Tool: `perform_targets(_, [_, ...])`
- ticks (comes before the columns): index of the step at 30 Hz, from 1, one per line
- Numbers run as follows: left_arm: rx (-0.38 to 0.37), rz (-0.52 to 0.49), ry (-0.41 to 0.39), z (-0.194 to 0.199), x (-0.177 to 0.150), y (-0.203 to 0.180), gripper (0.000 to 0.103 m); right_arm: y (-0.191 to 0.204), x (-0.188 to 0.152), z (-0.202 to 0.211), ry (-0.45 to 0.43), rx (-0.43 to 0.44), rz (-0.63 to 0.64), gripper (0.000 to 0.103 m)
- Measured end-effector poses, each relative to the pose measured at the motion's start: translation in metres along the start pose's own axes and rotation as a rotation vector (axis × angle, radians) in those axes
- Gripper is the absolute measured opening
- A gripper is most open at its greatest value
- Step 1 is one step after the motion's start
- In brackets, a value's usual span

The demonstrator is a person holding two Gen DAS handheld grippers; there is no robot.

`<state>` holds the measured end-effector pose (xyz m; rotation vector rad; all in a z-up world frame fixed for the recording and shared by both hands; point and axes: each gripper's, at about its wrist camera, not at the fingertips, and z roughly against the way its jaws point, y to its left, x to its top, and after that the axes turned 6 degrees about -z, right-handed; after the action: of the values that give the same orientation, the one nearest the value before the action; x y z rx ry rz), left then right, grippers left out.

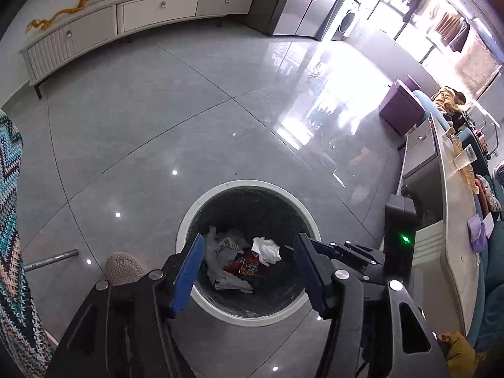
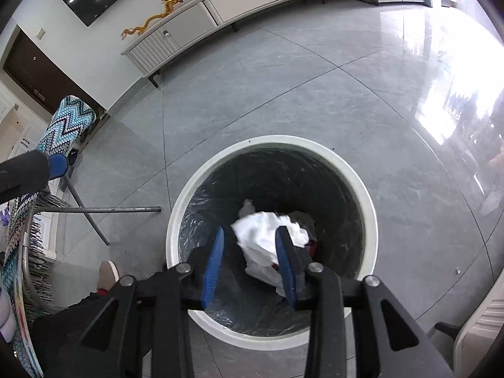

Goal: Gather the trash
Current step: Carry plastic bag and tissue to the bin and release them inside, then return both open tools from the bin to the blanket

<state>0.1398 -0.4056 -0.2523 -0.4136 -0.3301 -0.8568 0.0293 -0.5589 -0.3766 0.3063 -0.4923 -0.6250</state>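
Observation:
A round bin with a white rim and a black liner stands on the grey tile floor. In it lie a grey plastic bag, a red wrapper and a crumpled white tissue. My left gripper hovers over the bin's near side, open, with nothing between its blue pads. My right gripper points down into the bin and is open. The tissue shows between and just past its tips, with a gap to the left pad. Its black frame reaches in from the right.
A person's shoe stands beside the bin. A metal chair leg lies to the left, under a knitted cover. A low white table is on the right, a TV cabinet along the far wall.

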Motion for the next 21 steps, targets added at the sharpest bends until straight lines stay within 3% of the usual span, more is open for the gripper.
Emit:
perform_targets(6, [0.044,-0.023,-0.049,0.025,-0.005,-0.005,0.057,0.007,0.001,0.013,-0.018,-0.004,0.006,0.033])
perform_targets(10, [0.086,-0.042,-0.122,0.058,-0.014,-0.008,0.057,0.018,0.001,0.034,-0.049,0.002,0.031,0.033])
perform_targets(13, [0.123,-0.067,-0.174,0.085,-0.026,-0.011,0.057,0.034,-0.001,0.055,-0.076,0.001,0.066,0.033])
perform_targets(21, [0.204,-0.082,-0.206,0.150,-0.071,0.001,0.057,0.090,-0.009,0.107,-0.146,0.023,0.169,0.033])
